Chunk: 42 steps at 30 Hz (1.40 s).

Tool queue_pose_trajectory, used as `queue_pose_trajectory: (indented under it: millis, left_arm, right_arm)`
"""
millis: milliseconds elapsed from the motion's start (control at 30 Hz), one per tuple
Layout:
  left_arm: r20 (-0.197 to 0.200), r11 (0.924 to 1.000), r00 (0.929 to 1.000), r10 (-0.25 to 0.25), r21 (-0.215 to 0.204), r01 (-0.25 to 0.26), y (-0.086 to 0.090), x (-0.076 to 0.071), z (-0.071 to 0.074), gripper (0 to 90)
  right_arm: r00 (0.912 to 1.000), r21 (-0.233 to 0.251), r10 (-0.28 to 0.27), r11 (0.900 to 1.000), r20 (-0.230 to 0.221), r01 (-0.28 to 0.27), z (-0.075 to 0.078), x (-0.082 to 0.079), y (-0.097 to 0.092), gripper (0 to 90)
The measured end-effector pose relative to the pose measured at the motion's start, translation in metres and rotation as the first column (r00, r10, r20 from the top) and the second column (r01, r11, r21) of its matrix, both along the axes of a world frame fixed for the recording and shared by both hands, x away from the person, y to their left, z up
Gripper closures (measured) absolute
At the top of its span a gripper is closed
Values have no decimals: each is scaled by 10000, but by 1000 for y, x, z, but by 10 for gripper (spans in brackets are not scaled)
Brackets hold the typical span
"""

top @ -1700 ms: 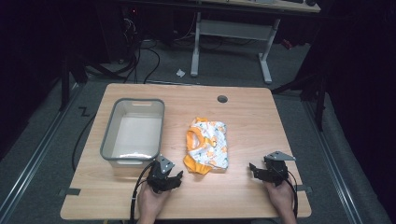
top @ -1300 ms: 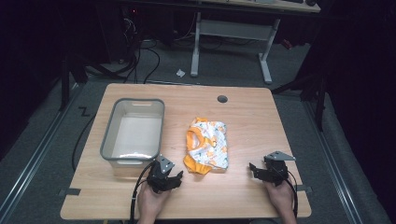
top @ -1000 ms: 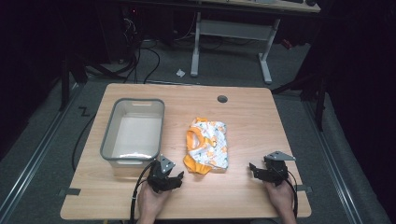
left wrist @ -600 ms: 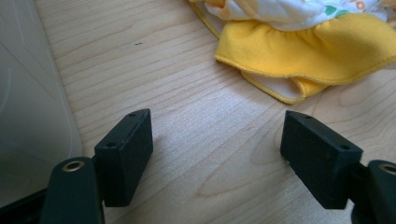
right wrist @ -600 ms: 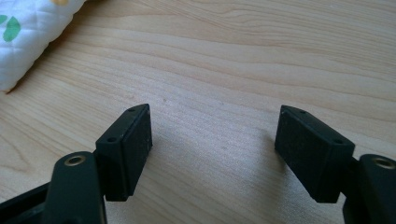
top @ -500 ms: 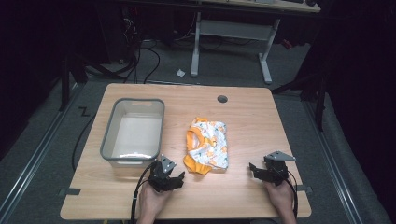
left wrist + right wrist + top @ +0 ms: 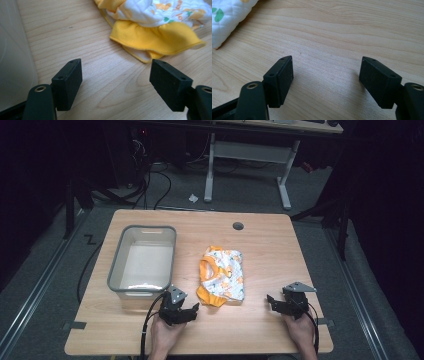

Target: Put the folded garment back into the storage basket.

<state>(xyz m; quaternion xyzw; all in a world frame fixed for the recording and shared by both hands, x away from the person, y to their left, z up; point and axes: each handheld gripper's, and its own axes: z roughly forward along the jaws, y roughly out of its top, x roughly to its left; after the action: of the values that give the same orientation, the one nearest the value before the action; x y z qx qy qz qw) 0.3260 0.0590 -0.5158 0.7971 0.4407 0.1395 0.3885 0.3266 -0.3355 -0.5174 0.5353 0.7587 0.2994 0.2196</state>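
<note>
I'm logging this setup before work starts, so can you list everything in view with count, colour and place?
garment: 1, white and orange print, table centre
bin: 1, clear grey, left on table
table: 1, light wood, middle of view
grommet: 1, dark, far edge of table
desk frame: 1, pale grey, on floor behind
paper scrap: 1, white, on floor behind
left gripper: 1, black, open, near garment's hem
right gripper: 1, black, open, over bare table

We are holding the left gripper (image 7: 192,308) low at our left side, its fingers (image 7: 68,82) standing wide apart with nothing between them, having just been closing slightly. We are keeping the right gripper (image 7: 272,301) low at our right, fingers (image 7: 279,80) spread wide and empty, both hands (image 7: 165,340) resting near the near edge.
</note>
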Motion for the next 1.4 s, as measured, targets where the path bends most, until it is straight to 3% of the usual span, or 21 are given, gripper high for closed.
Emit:
queue_pose_trajectory:
  millis: [100,300,600,933,1133,1333,1400]
  left_arm:
    - [-98,9993,10000,-14,-372,10,-4,1,5,251]
    - [39,9996,9999,-131,-254,132,-12,4,15,199]
    - [50,9988,9992,-408,-276,410,-22,11,21,196]
    - [151,9970,9970,-756,-138,758,-37,25,31,215]
    - [272,9957,9960,-852,386,841,-45,34,38,225]
    - [406,9972,9965,-736,178,730,-47,46,44,226]
    - [306,9949,9947,-978,292,969,-51,53,47,251]
  right_arm:
    - [10000,-1,11,10000,3,-11,0,0,0,277]
    - [10000,16,-8,10000,-22,8,0,0,0,276]
    - [10000,6,0,10000,-16,0,0,0,0,276]
    - [10000,9,7,10000,-6,-7,0,0,0,276]
    - [10000,3,13,10000,0,-13,0,0,0,276]
    - [10000,5,16,10000,-1,-16,0,0,0,276]
    - [10000,6,13,10000,-3,-13,0,0,0,276]
